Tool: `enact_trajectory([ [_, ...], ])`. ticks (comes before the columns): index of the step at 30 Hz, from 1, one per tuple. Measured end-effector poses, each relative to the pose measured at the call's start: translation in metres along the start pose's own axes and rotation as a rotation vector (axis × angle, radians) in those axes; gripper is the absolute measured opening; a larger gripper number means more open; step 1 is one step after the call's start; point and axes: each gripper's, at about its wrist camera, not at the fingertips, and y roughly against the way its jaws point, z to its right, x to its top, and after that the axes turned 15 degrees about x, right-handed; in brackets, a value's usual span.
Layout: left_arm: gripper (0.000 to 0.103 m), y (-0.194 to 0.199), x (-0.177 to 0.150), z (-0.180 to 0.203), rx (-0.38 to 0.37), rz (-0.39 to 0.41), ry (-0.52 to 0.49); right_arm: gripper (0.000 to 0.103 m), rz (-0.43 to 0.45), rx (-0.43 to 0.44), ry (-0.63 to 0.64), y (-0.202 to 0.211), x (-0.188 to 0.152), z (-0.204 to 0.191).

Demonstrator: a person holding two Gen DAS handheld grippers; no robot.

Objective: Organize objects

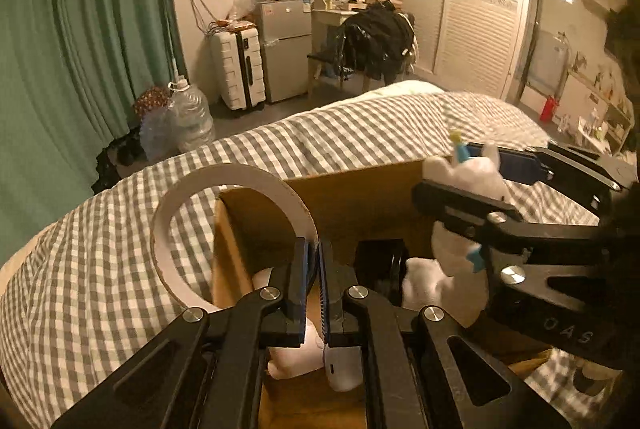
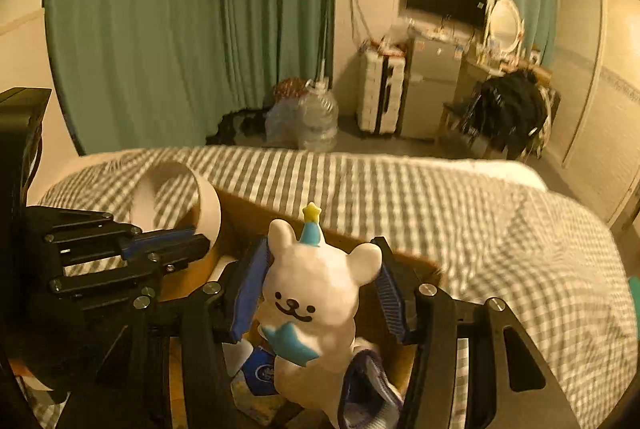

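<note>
While the left gripper (image 1: pixel 319 261) reaches forward over the open brown cardboard box (image 1: pixel 352 189), its blue-padded fingers are pressed together on the wall of one white cardboard ring (image 1: pixel 224 189), holding it upright at the box's left edge. From the right, the right gripper (image 2: pixel 316 289) stretches level across the box, its jaws spread wide on either side of one white plush bear with a blue star-tipped hat (image 2: pixel 316 293); whether the pads touch it I cannot tell. One box rests on the grey-and-white checked bedspread (image 1: pixel 100 261), with more soft white items inside it.
</note>
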Motion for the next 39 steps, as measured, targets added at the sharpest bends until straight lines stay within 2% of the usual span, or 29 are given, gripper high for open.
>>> enact_trajectory([
  [5,0.004,-0.002,0.002,0.008,-0.033,-0.007,0.004,0.051,-0.035,0.001,-0.014,-0.017,-0.007,0.013],
  [9,0.005,0.004,0.002,0.018,-0.057,0.002,-0.012,0.052,-0.02,0.008,-0.049,-0.015,-0.007,0.024],
  [15,0.007,0.009,0.003,0.03,-0.056,-0.007,-0.034,0.052,-0.005,0.001,-0.078,-0.008,0.001,0.034],
  [17,0.008,0.012,0.006,0.03,-0.049,-0.014,-0.035,0.056,-0.004,-0.012,-0.089,-0.002,0.003,0.036],
  [19,0.014,0.016,0.009,0.029,-0.04,-0.025,-0.032,0.059,0.006,-0.027,-0.098,0.009,0.004,0.029],
  [22,0.05,0.025,0.017,0.024,-0.006,-0.02,-0.013,0.064,0.016,-0.026,-0.117,0.024,0.008,0.026],
  [23,0.066,0.028,0.021,0.023,0.003,-0.015,-0.001,0.066,0.026,-0.034,-0.125,0.03,0.011,0.027],
  [24,0.071,0.033,0.025,0.02,0.009,-0.007,0.011,0.067,0.031,-0.04,-0.128,0.035,0.013,0.025],
  [28,0.074,0.055,0.037,0.009,0.03,0.016,0.041,0.073,0.067,-0.062,-0.139,0.062,0.022,0.019],
  [30,0.082,0.069,0.044,0.004,0.048,0.033,0.054,0.077,0.097,-0.079,-0.137,0.08,0.028,0.015],
  [33,0.082,0.095,0.051,-0.004,0.049,0.069,0.065,0.084,0.144,-0.103,-0.13,0.109,0.037,0.003],
  [39,0.09,0.167,0.063,-0.012,0.07,0.164,0.084,0.089,0.231,-0.13,-0.118,0.171,0.052,-0.026],
])
